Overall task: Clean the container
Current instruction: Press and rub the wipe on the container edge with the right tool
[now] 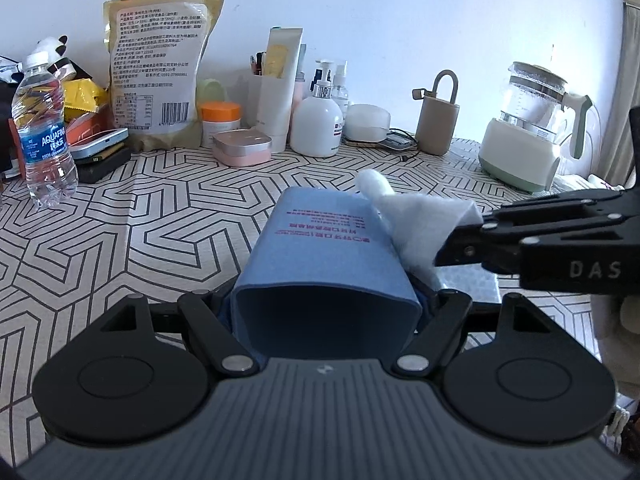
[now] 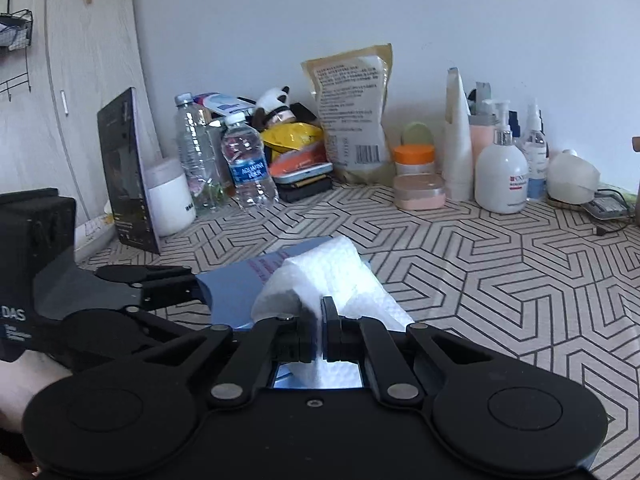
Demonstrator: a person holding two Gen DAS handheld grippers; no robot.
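Container point(image 1: 320, 276), blue, rectangular, lying on its side at lower centre of the left wrist view, open mouth toward the camera, red print on its top face. Left gripper point(image 1: 326, 312) clamps it by both side walls, jaws set wide around it. Right gripper point(image 2: 319, 330) pressed together on a white tissue point(image 2: 324, 276), entering from the right edge of the left view; tissue rests against the container's upper right edge. Patterned tablecloth point(image 1: 160, 216) beneath. Water bottle point(image 1: 44, 132) upper left, white kettle point(image 1: 528, 128) upper right.
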